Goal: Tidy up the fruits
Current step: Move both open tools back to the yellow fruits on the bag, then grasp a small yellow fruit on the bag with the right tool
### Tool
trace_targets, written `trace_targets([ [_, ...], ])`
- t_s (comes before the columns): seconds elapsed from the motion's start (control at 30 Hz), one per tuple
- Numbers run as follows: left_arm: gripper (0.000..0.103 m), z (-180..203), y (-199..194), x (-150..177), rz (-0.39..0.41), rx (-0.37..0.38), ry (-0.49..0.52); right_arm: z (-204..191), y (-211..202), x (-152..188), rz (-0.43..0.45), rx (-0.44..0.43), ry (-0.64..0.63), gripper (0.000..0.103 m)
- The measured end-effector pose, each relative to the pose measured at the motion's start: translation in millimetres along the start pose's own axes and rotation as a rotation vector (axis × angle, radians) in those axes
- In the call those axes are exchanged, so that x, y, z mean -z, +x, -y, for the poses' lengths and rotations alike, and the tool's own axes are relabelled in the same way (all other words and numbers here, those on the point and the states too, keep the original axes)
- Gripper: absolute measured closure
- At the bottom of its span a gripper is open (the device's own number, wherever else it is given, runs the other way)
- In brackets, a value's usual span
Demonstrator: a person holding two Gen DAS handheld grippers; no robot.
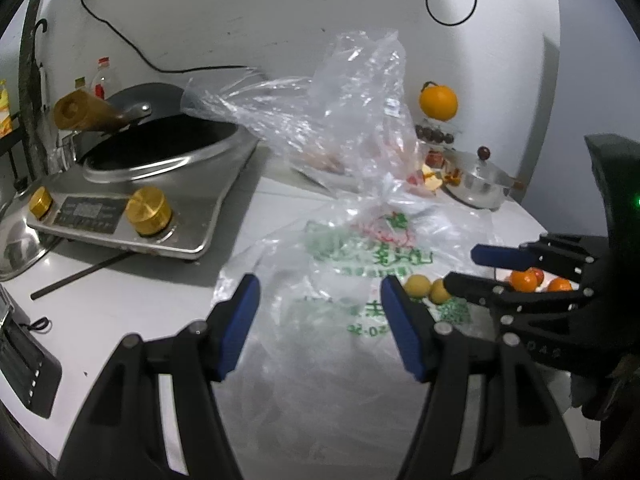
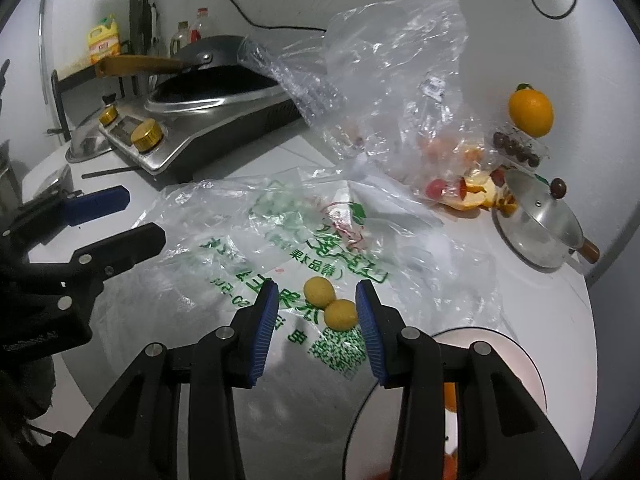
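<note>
Here the 2 small yellow fruits point(image 2: 329, 302) lie side by side, touching each other, on the flattened printed plastic bag point(image 2: 280, 248) that is spread over the white worktop point(image 1: 120, 304). They probably rolled out of the bag, so it now serves as a mat under them. Just beside them, toward the lower right of the right wrist view, sits a white plate point(image 2: 516, 356); in the left wrist view, orange fruits point(image 1: 528, 279) already show on it, which suggests it is the collecting place. A second, clear bag point(image 2: 384, 80) stands crumpled further back, with more fruit and peel showing through it near a small lidded pot point(image 2: 540, 220). A large orange point(image 2: 530, 111) perches on a rack by the wall.

The right gripper point(image 2: 316, 320) is partly open and empty, pointing down at the 2 yellow fruits; the nearer fruit appears between its fingertips, close to the right pad (contact cannot be confirmed). Likely it is lining up a pick. The left gripper point(image 1: 316, 320) hovers over the printed bag, wider apart, grasping nothing.
</note>
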State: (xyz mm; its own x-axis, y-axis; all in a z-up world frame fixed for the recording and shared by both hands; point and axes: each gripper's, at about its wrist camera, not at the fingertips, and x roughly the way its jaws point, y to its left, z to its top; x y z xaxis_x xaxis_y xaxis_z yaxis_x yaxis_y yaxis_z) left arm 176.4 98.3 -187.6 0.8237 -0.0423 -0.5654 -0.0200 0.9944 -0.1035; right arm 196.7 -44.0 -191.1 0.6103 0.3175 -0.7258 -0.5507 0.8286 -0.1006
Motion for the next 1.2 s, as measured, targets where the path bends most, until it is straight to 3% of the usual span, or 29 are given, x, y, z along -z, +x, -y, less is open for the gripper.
trace_targets([
  [0.8, 0.039, -24.4, 27.3, 3.0, -0.029, 0.05, -0.03, -9.5, 63.7, -12.5, -0.165, 0.067, 0.005, 0.069],
  [1.2, 0.039, -31.1, 21.2, 6.2, -0.025, 0.049, -0.047, -15.9, 72.5, -13.0, -0.179, 0.132, -0.043, 0.078],
])
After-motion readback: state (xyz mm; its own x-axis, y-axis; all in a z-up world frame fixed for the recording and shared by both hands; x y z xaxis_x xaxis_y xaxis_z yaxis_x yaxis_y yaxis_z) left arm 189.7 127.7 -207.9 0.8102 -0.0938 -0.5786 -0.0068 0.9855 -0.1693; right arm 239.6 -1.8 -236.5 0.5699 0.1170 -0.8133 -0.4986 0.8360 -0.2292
